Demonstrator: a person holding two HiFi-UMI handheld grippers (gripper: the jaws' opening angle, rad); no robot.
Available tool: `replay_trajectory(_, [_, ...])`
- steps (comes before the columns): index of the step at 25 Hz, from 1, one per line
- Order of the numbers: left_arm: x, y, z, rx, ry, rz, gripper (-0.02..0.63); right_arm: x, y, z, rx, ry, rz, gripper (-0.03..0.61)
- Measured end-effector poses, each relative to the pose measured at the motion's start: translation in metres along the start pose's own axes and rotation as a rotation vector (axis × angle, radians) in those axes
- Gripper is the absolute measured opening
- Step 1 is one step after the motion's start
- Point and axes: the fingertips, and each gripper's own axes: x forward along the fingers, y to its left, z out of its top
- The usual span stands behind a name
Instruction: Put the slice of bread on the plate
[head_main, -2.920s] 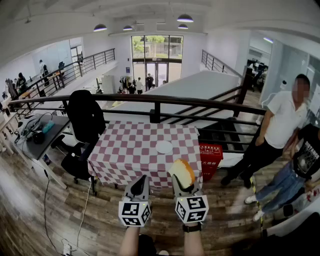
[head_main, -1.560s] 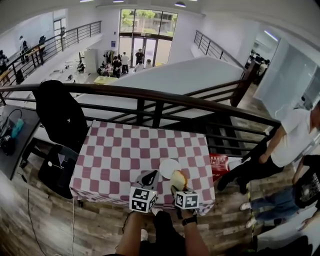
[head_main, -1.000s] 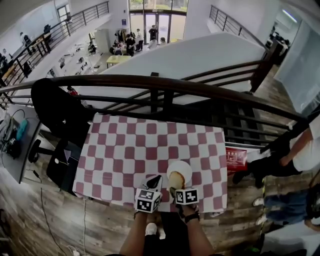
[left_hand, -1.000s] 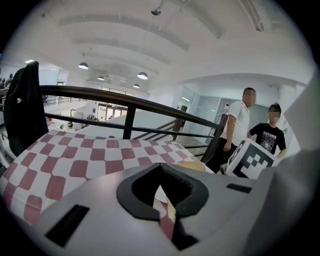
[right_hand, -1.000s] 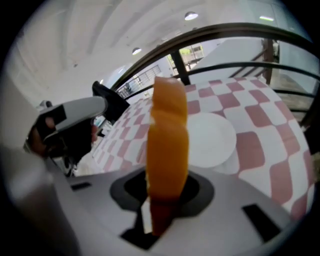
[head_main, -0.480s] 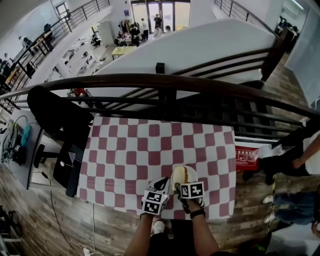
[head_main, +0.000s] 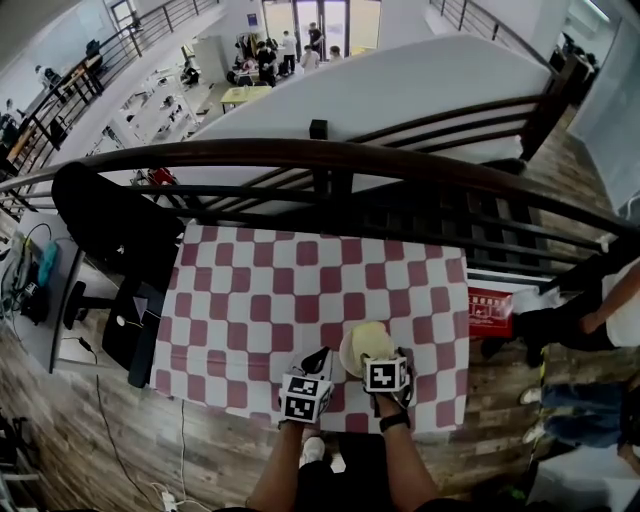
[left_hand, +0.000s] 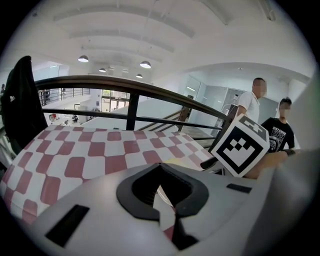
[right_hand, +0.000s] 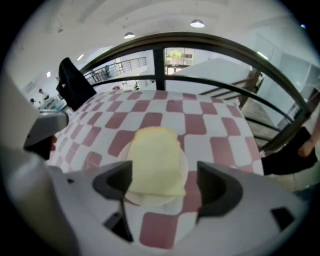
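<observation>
The pale yellow slice of bread (right_hand: 155, 160) lies flat on the small white plate (right_hand: 150, 201), near the front right of the checked table (head_main: 270, 300). My right gripper (right_hand: 165, 185) hangs just over it, pointing steeply down. Its jaws are opening; the bread lies between and below the pads, which stand clear of it. From the head view, the bread (head_main: 367, 340) covers most of the plate (head_main: 346, 360), with the right gripper (head_main: 378, 358) at its near edge. My left gripper (head_main: 318, 356) hovers left of the plate, shut and holding nothing; its view shows its tips (left_hand: 162, 197) touching.
A dark railing (head_main: 330, 155) runs behind the table, with a drop beyond it. A black chair with a jacket (head_main: 110, 230) stands at the left and a red box (head_main: 490, 310) at the right. People stand on the right (left_hand: 257, 100). The table's front edge is close under my hands.
The right gripper moved over the plate, tipped down and let go of the bread, which it held on edge before. The slice now lies flat on the plate. The left gripper sank slightly.
</observation>
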Motion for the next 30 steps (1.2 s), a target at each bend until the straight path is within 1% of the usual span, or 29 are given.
replay_trajectory(1, [-0.005, -0.001, 0.003, -0.002, -0.008, 0.006, 0.018, -0.004, -0.005, -0.002, 0.016, -0.004, -0.021, 0.396])
replay_trajectory(4, [-0.016, -0.004, 0.013, -0.001, -0.044, 0.002, 0.018, -0.018, -0.005, -0.006, 0.06, -0.025, -0.001, 0.396])
replay_trajectory(6, [-0.021, -0.005, 0.026, 0.011, -0.082, 0.0, 0.018, -0.032, -0.004, 0.003, 0.048, -0.067, 0.004, 0.394])
replay_trajectory(8, [-0.029, -0.009, 0.039, 0.017, -0.121, -0.005, 0.018, -0.05, 0.006, 0.015, 0.042, -0.13, 0.036, 0.391])
replay_trajectory(9, [-0.035, -0.011, 0.046, 0.021, -0.141, -0.01, 0.018, -0.063, 0.009, 0.022, 0.036, -0.176, 0.04, 0.356])
replay_trajectory(10, [-0.042, -0.015, 0.054, 0.03, -0.165, -0.017, 0.018, -0.077, 0.01, 0.03, 0.026, -0.229, 0.028, 0.217])
replay_trajectory(11, [-0.05, -0.019, 0.062, 0.042, -0.191, -0.024, 0.018, -0.092, 0.011, 0.039, 0.01, -0.286, 0.014, 0.063])
replay_trajectory(12, [-0.059, -0.024, 0.072, 0.057, -0.218, -0.032, 0.018, -0.107, 0.014, 0.046, -0.01, -0.342, 0.01, 0.035])
replay_trajectory(14, [-0.08, -0.035, 0.091, 0.092, -0.276, -0.043, 0.018, -0.137, 0.024, 0.06, -0.03, -0.451, 0.03, 0.015])
replay_trajectory(16, [-0.103, -0.043, 0.11, 0.122, -0.337, -0.048, 0.018, -0.169, 0.035, 0.071, -0.015, -0.563, 0.039, 0.014])
replay_trajectory(19, [-0.138, -0.051, 0.132, 0.149, -0.428, -0.047, 0.018, -0.218, 0.051, 0.08, -0.016, -0.715, 0.014, 0.014])
replay_trajectory(21, [-0.158, -0.057, 0.143, 0.159, -0.485, -0.048, 0.018, -0.249, 0.063, 0.083, -0.03, -0.793, 0.007, 0.014])
replay_trajectory(26, [-0.203, -0.075, 0.154, 0.192, -0.579, -0.058, 0.018, -0.317, 0.082, 0.085, -0.044, -0.937, 0.001, 0.014])
replay_trajectory(30, [-0.222, -0.087, 0.155, 0.231, -0.61, -0.068, 0.018, -0.35, 0.085, 0.08, -0.042, -0.996, -0.01, 0.014])
